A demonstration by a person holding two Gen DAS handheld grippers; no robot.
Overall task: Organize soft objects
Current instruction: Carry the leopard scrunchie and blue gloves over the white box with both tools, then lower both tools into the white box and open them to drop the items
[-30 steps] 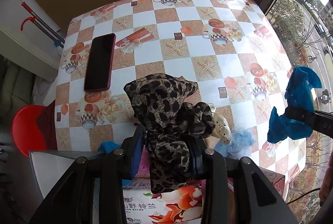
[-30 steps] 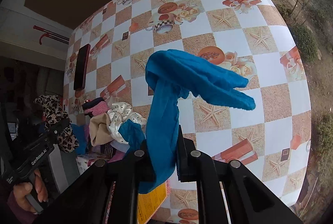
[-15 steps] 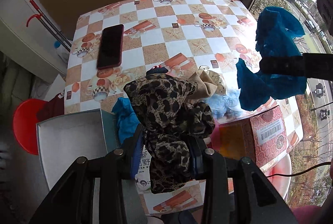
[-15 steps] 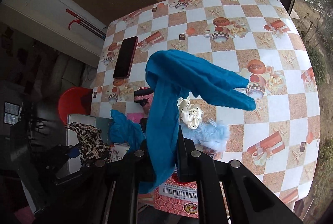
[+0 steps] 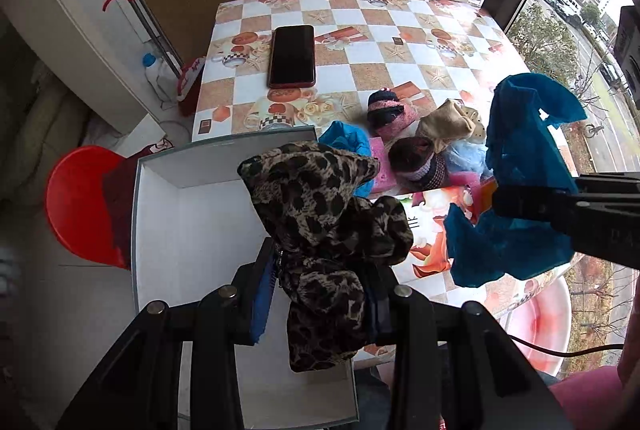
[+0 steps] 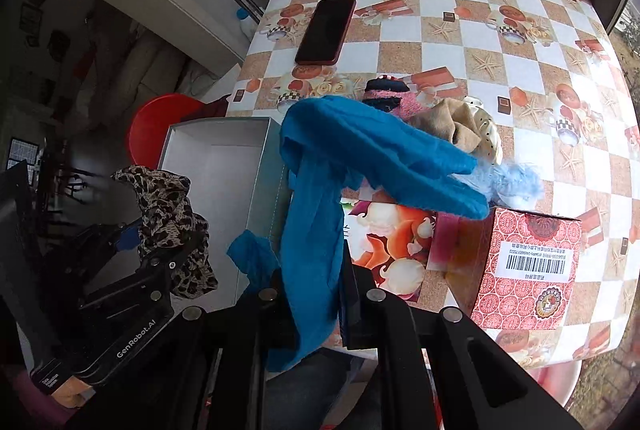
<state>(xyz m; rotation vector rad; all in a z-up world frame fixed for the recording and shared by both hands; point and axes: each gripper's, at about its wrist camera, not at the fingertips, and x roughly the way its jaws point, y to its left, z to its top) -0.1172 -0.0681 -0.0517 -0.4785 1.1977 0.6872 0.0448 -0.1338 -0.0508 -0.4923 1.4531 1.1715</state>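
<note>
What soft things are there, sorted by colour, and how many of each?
Leopard print: 1, the leopard cloth in the left gripper
Deep blue: 2, the blue cloth in the right gripper, and a second blue cloth by the white box
Pale blue: 1, fluffy piece
Beige: 1, beige cloth
Cream, dotted: 1, bow
Pink and dark: 2, knits
Total: 8; the pile may hide more.

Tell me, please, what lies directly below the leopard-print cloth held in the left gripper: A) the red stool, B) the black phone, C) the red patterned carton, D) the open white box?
D: in the left wrist view the leopard-print cloth, clamped in the left gripper, hangs over the open white box.
</note>
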